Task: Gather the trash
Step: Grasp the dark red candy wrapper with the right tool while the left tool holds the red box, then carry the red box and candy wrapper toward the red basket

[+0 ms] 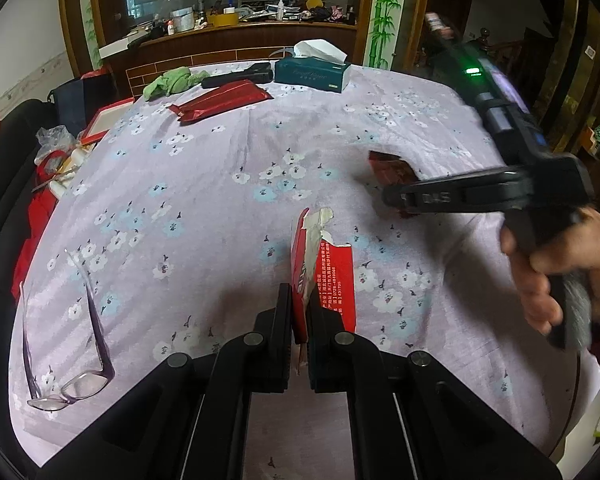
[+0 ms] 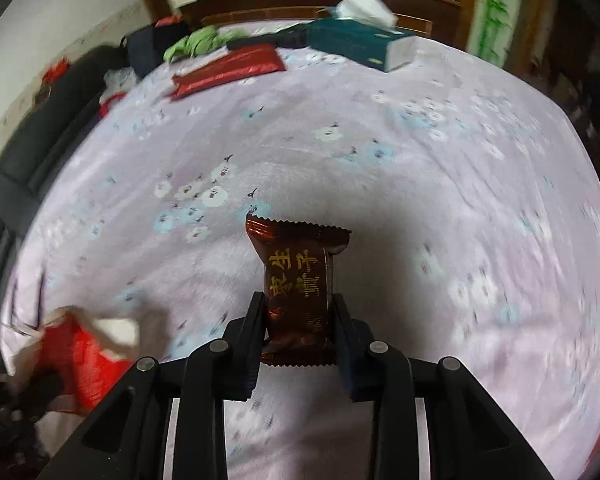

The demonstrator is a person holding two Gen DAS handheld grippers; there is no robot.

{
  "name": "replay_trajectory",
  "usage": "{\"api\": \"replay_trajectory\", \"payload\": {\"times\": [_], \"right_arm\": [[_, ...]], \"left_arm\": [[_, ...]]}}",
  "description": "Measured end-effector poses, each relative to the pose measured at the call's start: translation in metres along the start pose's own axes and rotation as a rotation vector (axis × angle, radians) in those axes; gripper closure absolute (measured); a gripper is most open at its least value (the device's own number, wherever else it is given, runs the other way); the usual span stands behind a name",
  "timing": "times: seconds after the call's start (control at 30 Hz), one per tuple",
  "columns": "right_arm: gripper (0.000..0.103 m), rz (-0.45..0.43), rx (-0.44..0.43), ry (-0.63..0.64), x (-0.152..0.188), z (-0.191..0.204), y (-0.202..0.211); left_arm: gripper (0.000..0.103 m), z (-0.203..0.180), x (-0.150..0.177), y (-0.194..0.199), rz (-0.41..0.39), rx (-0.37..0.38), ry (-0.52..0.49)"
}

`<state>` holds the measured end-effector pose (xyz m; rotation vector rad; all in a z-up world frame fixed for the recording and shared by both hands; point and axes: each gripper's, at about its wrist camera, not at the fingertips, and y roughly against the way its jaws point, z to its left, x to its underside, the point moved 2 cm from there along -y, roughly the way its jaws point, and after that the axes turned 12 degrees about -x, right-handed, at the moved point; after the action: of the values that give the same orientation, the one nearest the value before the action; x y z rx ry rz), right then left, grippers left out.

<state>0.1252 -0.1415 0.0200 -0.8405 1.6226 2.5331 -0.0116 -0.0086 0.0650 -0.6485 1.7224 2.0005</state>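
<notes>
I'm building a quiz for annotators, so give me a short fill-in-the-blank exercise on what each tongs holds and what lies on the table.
1. The left tongs are shut on a torn ____ carton.
2. The right tongs grip a ____ snack wrapper with gold lettering.
3. A pair of ____ lies on the floral tablecloth at its near left.
4. White tissue sticks out of the ____ tissue box.

Missing words: red; brown; glasses; teal

Glasses [image 1: 70, 364], tissue box [image 1: 312, 74], green cloth [image 1: 172, 82], floral tablecloth [image 1: 204, 184]
</notes>
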Motion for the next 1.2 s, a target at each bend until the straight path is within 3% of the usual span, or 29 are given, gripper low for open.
{"api": "replay_trajectory", "payload": {"times": [0.33,0.7,1.2], "right_arm": [[0.07,-0.089,0.005,-0.142,0.078,0.001,0.091],[0.07,-0.15,0.105,-0.292,0.168,-0.021,0.156],[0.07,-0.232,0.146,-0.402,0.215,-0.057,0.216]], "left_arm": [[0.098,-0.028,0.001,0.015,-0.014,0.037,-0.03],[0.098,-0.097,0.01,0.049,-0.055,0.085,-0.128],[0.098,-0.176,0.008,0.092,-0.136,0.151,-0.265]]}}
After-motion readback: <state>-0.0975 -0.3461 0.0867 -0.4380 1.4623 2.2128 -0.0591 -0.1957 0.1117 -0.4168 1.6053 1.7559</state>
